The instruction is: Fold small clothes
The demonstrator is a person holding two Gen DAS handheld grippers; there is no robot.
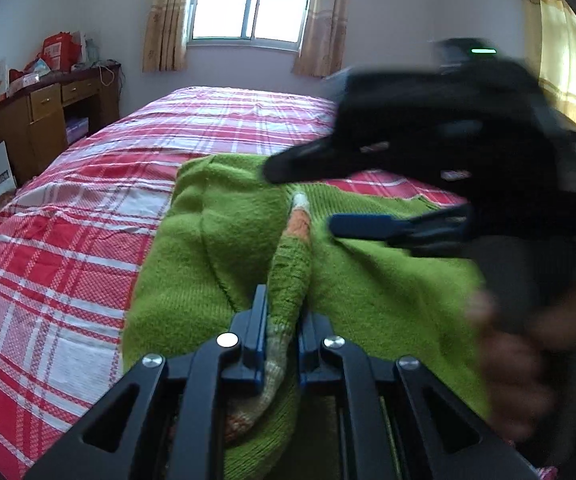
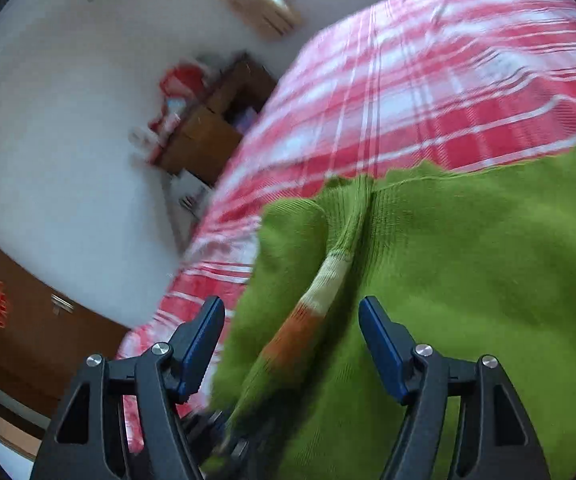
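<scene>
Left wrist view: the left gripper (image 1: 282,332) is clamped on the striped cuff (image 1: 288,264) of a green knitted sweater (image 1: 224,248), which lies on the near part of the plaid bedsheet (image 1: 68,240). The right gripper (image 1: 311,196), motion-blurred, hovers over the garment's far right area with its fingers apart and nothing between them.

Right wrist view: the right gripper (image 2: 291,320) stands wide open above the sweater (image 2: 467,260); the sleeve ridge (image 2: 319,300) runs between the fingers, untouched. The left gripper shows only as a blur at the near edge.

Handling: the knit appears light, soft and stretchy; it will likely sag and drag. Grip ribbed edges, such as cuff or hem, not the loose body fabric.
</scene>
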